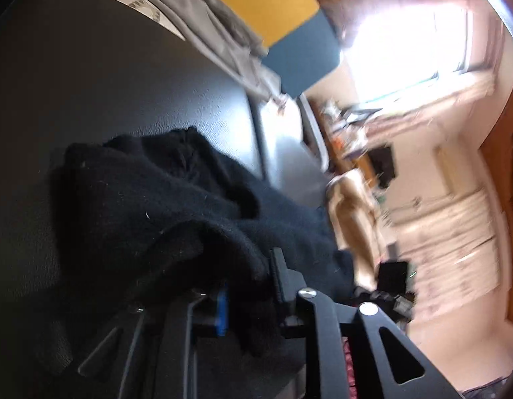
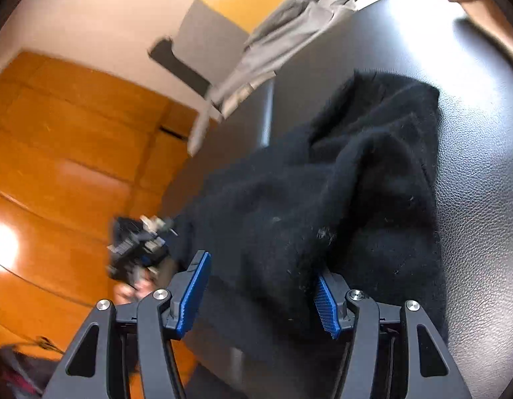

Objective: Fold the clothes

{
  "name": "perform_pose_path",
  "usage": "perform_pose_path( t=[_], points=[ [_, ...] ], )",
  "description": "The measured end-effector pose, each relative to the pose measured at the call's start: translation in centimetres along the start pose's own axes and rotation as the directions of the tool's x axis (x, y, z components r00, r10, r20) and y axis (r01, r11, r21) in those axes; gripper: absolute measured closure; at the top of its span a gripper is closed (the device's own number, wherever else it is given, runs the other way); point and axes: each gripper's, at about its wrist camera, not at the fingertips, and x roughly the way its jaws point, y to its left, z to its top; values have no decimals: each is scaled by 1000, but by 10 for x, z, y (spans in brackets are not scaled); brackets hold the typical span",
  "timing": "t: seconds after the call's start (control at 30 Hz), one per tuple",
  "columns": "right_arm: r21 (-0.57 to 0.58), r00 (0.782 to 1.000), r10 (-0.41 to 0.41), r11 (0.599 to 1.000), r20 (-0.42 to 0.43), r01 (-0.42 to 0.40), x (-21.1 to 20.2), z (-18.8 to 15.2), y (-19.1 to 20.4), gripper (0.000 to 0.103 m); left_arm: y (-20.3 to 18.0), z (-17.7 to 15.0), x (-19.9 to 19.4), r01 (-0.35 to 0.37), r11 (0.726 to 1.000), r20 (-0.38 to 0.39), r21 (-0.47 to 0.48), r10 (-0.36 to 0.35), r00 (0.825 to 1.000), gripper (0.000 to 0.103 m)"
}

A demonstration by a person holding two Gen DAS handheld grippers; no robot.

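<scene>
Right wrist view shows the black garment [image 2: 339, 179] bunched, unfolded, on the dark table [image 2: 482, 199], the right hand-held gripper [image 2: 261, 294] open around its edge, the left hand-held gripper [image 1: 248, 286] clamped on it, folding barely begun.

Black garment [image 1: 163, 206] hides left tongs' [image 1: 248, 286] pads

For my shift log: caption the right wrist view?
Right gripper, jaws apart, over a black garment on the dark leather surface.
</scene>
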Motion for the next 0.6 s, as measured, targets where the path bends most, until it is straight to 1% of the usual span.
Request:
perform_pose_path(
  t=[0.03, 0.07, 0.1, 0.13, 0.17, 0.27, 0.33, 0.37, 0.4, 0.43, 0.47, 0.53, 0.6],
  points=[
    [-11, 1000, -4, 1000, -8, 4, 1, 1, -1, 53, -1, 2, 0, 0, 1000, -8, 5, 0, 1000, 97],
    [-21, 1000, -9, 1000, -16, 8, 2, 1, -2, 73, -2, 5, -2, 21, 1000, -4, 2, -21, 1000, 97],
    [-34, 1000, -8, 999, -12, 8, 0, 4, -2, 80, -3, 8, -4, 42, 999, 0, -1, -42, 999, 97],
    [-48, 1000, -1, 999, 8, 1, -6, 8, 0, 90, -3, 11, -6, 64, 998, 7, -4, -64, 998, 97],
    [-57, 999, 14, 998, 31, -12, -13, 12, 0, 92, -3, 15, -10, 92, 996, 23, -13, -92, 996, 97],
    [-28, 990, 85, 996, 115, -82, -27, 37, -4, 92, 2, 28, -18, 168, 984, 84, -59, -163, 983, 97],
    [13, 978, 122, 992, 168, -126, -31, 56, -12, 92, 12, 37, -20, 204, 972, 130, -115, -189, 973, 97],
    [53, 973, 129, 988, 193, -142, -30, 64, -20, 89, 20, 41, -18, 219, 962, 150, -161, -196, 969, 92],
    [92, 970, 124, 985, 208, -145, -27, 71, -27, 89, 28, 44, -17, 227, 953, 167, -202, -194, 967, 90],
    [130, 968, 118, 980, 223, -149, -24, 78, -34, 87, 34, 47, -14, 203, 952, 176, -228, -165, 971, 89],
    [156, 966, 113, 976, 233, -152, -21, 82, -40, 75, 40, 49, -12, 184, 951, 182, -250, -140, 973, 88],
    [174, 964, 111, 972, 242, -156, -19, 86, -47, 63, 45, 51, -10, 180, 947, 183, -266, -134, 974, 85],
    [172, 964, 117, 972, 241, -161, -20, 88, -49, 61, 47, 52, -13, 179, 947, 195, -268, -129, 972, 84]
  ],
)
